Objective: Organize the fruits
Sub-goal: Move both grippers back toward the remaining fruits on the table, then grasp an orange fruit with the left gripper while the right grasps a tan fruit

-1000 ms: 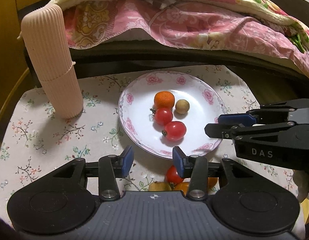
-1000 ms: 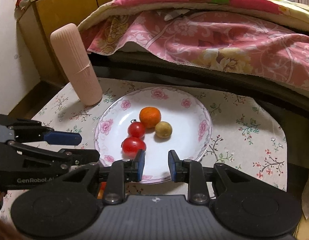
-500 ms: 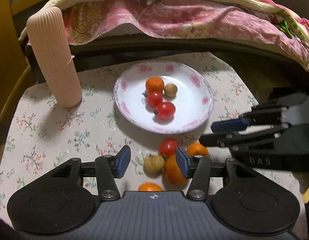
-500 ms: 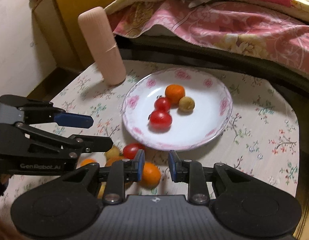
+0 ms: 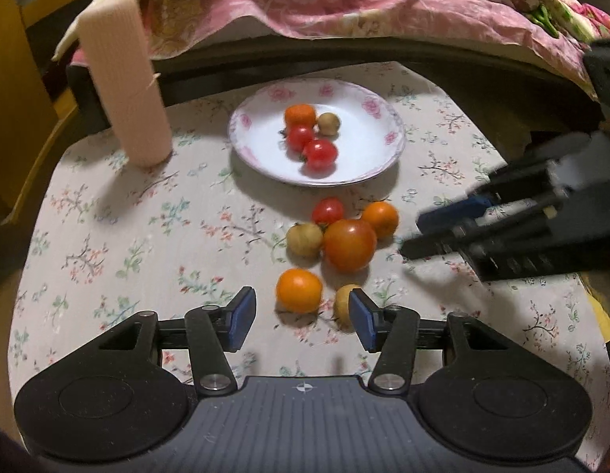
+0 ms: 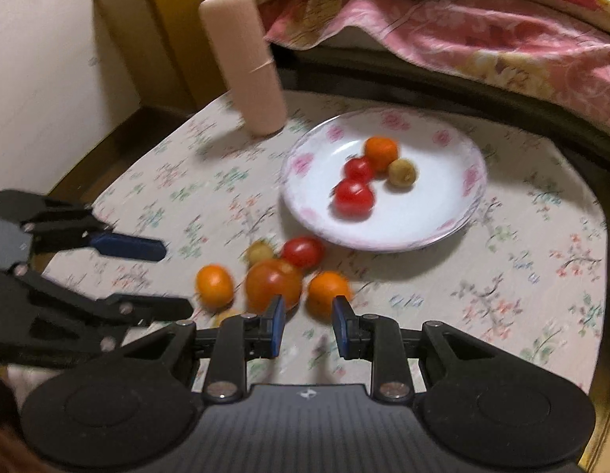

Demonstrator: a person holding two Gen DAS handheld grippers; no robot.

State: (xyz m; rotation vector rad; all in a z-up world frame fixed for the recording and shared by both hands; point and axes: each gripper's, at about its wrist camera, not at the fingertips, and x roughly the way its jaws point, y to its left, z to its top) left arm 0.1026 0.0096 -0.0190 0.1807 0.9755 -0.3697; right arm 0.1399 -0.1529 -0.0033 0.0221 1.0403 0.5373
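My left gripper (image 5: 301, 317) has its fingers (image 5: 241, 317) parting, with nothing pressed between them. A small orange (image 5: 299, 289) sits just ahead at twelve o'clock, inside the gap's line, and a yellowish fruit (image 5: 344, 303) lies right beside my right-side finger at one o'clock; through the blur I cannot tell whether that finger touches it. My right gripper (image 6: 308, 321) is nearly shut and holds nothing; another orange (image 6: 326, 291) lies just off its tips at twelve, the big tomato (image 6: 272, 283) at eleven.

These fruits look light, round and smooth, so I judge they would roll or squirt sideways under an off-centre pinch. The tomatoes have thin skin and soft flesh and want a gentle squeeze; the oranges are firmer. I would take each across its widest middle.

Further out, the loose cluster rests on the flowered worktop (image 5: 107, 236), and the plate (image 5: 383, 161) at twelve already carries four fruits.
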